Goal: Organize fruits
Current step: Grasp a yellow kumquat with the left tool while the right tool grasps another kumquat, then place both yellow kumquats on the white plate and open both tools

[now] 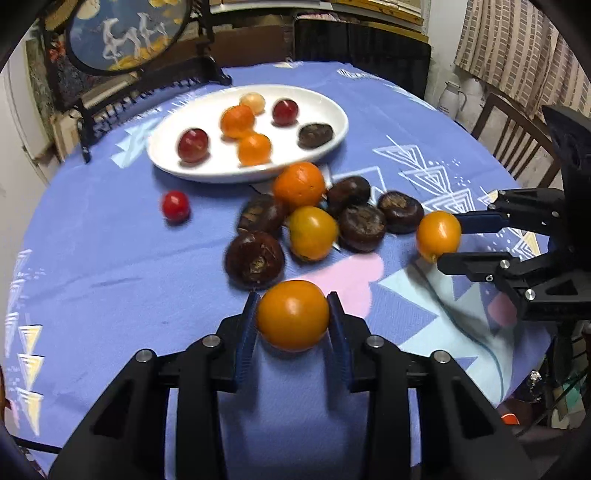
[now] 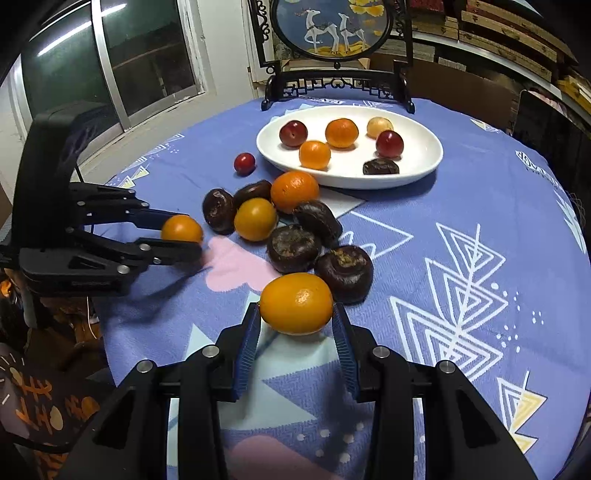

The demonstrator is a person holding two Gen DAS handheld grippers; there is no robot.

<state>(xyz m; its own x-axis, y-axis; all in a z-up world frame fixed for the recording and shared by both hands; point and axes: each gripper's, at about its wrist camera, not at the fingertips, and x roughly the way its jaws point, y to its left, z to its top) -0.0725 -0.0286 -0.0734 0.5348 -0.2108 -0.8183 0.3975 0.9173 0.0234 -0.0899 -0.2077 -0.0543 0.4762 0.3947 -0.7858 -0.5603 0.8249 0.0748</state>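
Fruit pile (image 2: 291,221) blocks the plate (image 2: 424,170); right cloth (image 2: 461,206) open.

A round table (image 2: 480,177) under a blue patterned cloth (image 1: 110,258) fills the room's middle. At its far edge stands a dark carved screen (image 2: 334,29) painted with deer. Left of the screen, a window (image 2: 110,55); right of it, shelves (image 2: 509,33). A wooden chair (image 1: 517,144) sits beside the table, beneath a striped curtain (image 1: 517,44).

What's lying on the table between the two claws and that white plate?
A loose pile: five dark brown fruits, an orange and a yellow-orange fruit. Both views show it before the white plate.
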